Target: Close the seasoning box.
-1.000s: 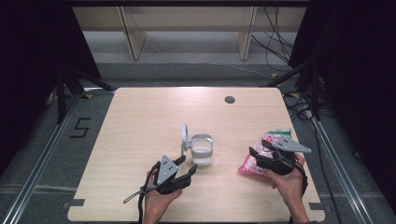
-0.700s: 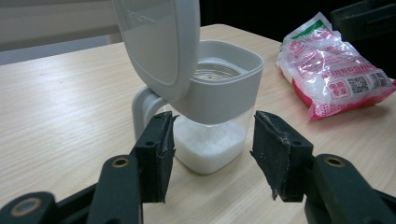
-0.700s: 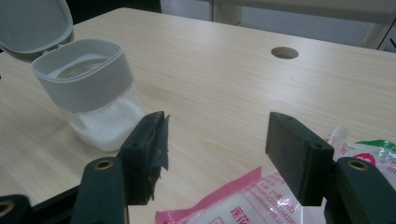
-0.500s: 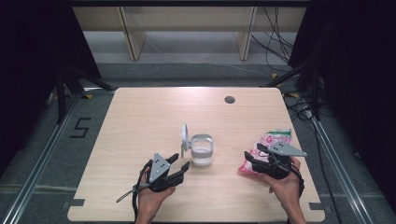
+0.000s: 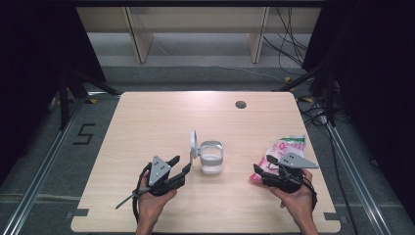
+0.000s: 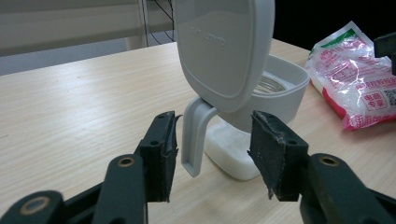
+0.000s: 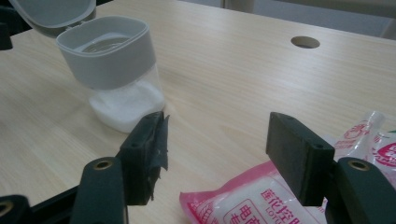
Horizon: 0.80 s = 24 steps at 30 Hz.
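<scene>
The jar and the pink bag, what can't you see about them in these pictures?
- Jar, left gripper view: its raised lid hides most of the opening.
- Lid, right gripper view: cut off by the top edge.
- Pink bag, right gripper view: cut off by the bottom edge, partly behind the right gripper.
- Bag print, high view: too small to read.

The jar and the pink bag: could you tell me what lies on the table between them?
Nothing: in the high view, bare table separates the jar from the pink bag.
</scene>
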Each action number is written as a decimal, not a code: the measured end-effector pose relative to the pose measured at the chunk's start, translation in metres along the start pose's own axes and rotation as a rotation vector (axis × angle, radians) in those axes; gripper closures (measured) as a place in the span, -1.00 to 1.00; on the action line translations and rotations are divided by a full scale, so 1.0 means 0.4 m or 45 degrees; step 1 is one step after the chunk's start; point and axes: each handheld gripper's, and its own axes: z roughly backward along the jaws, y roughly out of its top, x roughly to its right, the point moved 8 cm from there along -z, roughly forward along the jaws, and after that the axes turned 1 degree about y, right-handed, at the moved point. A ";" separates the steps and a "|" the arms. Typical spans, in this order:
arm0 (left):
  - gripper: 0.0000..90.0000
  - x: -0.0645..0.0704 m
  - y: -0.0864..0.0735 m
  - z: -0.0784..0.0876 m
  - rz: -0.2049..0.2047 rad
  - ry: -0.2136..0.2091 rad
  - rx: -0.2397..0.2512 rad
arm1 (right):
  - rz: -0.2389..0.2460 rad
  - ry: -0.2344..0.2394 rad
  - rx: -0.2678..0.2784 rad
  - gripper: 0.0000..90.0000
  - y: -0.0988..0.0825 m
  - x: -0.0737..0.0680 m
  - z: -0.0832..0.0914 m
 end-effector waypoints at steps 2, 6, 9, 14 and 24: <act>0.20 -0.010 0.005 -0.004 -0.021 0.001 0.011 | 0.006 0.005 -0.005 -0.14 -0.005 -0.004 -0.003; 0.47 -0.023 0.014 -0.008 -0.056 0.016 0.019 | -0.030 0.027 -0.039 -0.14 -0.016 -0.024 -0.002; 0.65 -0.028 0.018 -0.010 -0.059 0.023 0.027 | -0.029 0.043 -0.017 -0.14 -0.014 -0.033 -0.004; 0.83 -0.034 0.016 -0.022 -0.046 0.014 0.008 | -0.029 0.050 -0.031 -0.15 -0.022 -0.035 -0.002; 0.98 -0.024 0.034 -0.038 -0.072 0.016 0.006 | 0.029 0.086 -0.041 -0.14 -0.023 -0.050 -0.007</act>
